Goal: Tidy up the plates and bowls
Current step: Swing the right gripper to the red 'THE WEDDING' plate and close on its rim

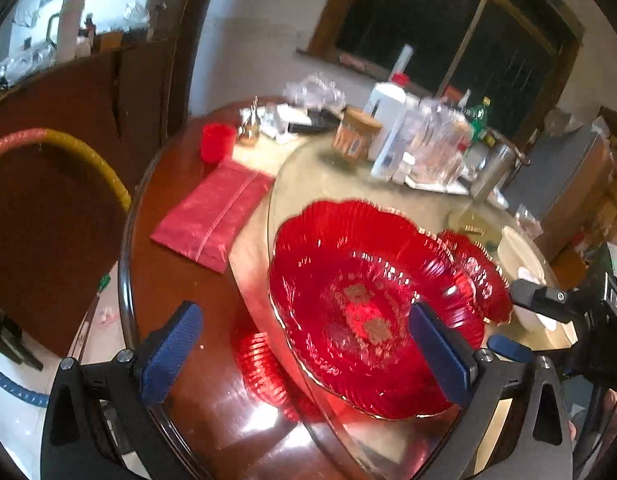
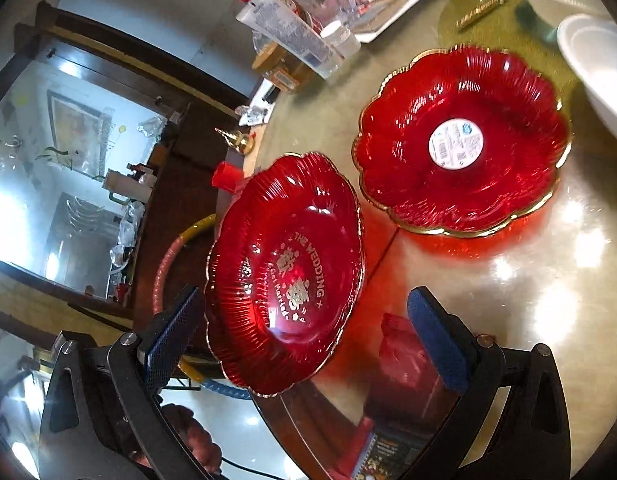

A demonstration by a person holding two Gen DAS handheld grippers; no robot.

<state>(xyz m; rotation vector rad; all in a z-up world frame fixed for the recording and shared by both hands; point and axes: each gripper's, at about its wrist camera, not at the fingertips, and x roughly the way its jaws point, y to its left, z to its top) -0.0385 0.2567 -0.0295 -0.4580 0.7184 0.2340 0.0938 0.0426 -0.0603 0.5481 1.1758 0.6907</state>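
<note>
Left gripper [image 1: 306,354]: you're holding it wide open, gripping nothing; its right pad is sitting over the near plate's rim at 3 o'clock, contact unclear.
Right gripper [image 2: 308,340]: you're keeping it wide open too, nothing clamped; the plate is lying between the pads, touching or not I can't tell.
Wedding plate [image 2: 284,272]: red glass, gold scalloped rim, sitting at the glass turntable's [image 2: 548,300] edge, overhanging it; gold "THE WEDDING" lettering inside, otherwise holding nothing.
Second red plate [image 2: 464,140]: sitting at 1 o'clock from the first, apart from it; carrying only a round white sticker [image 2: 455,143] at center.
White bowls [image 2: 596,64]: sitting at 2 o'clock, near the second plate; contents not showing.
Red cup [image 1: 217,142]: standing at 11 o'clock on the wooden table [image 1: 180,280]; inside not visible.
</note>
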